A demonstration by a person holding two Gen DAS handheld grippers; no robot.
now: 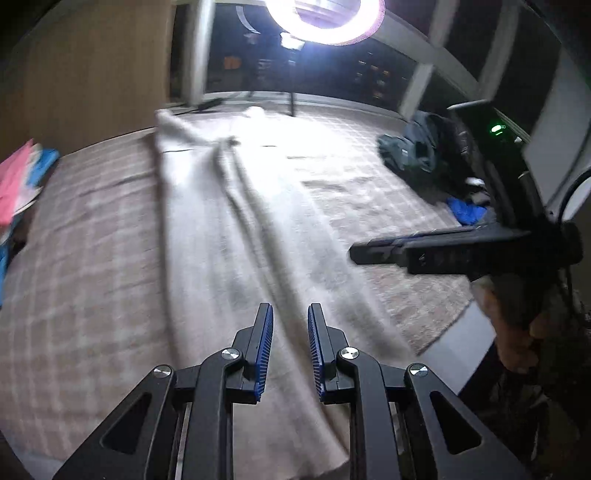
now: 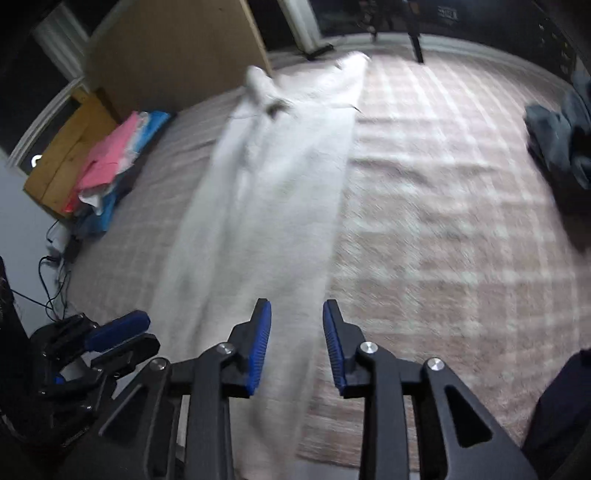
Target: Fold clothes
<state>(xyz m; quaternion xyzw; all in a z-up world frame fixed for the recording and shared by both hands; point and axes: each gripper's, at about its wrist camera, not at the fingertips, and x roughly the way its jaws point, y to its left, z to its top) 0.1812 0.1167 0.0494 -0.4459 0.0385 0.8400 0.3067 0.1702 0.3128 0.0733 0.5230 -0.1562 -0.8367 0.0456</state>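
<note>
A long white garment lies stretched out flat on the checked rug, running away from me; it also shows in the right wrist view. My left gripper is open and empty, hovering over the garment's near end. My right gripper is open and empty, above the garment's near right edge. The right gripper also shows in the left wrist view at the right, and the left gripper shows at the lower left of the right wrist view.
A pile of pink and blue clothes lies at the rug's left edge beside a cardboard box. A dark grey-green garment heap and a blue item lie at the right. A ring light on a stand stands at the far end.
</note>
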